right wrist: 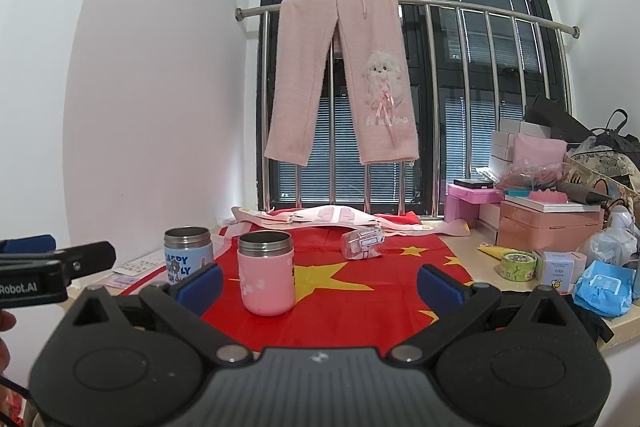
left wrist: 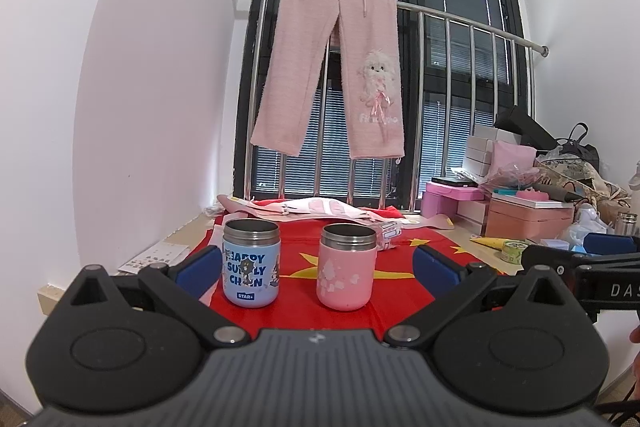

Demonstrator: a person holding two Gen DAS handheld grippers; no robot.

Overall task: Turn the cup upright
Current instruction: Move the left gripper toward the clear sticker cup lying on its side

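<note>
A blue cup (left wrist: 251, 263) with cartoon print and a pink cup (left wrist: 346, 267) stand upright, steel rims up, side by side on a red flag cloth (left wrist: 304, 311). My left gripper (left wrist: 318, 269) is open and empty just in front of both cups. In the right wrist view the pink cup (right wrist: 267, 273) stands ahead left, with the blue cup (right wrist: 186, 253) further left. My right gripper (right wrist: 320, 285) is open and empty, the pink cup just inside its left finger (right wrist: 200, 285). A clear plastic cup (right wrist: 362, 244) lies on its side further back.
The cloth covers a beige table (right wrist: 624, 327) against a white wall and barred window (right wrist: 440, 107) with pink trousers (right wrist: 344, 79) hanging. Boxes, bags and small packs (right wrist: 560, 223) crowd the right side. Pink fabric (right wrist: 320, 217) lies at the back.
</note>
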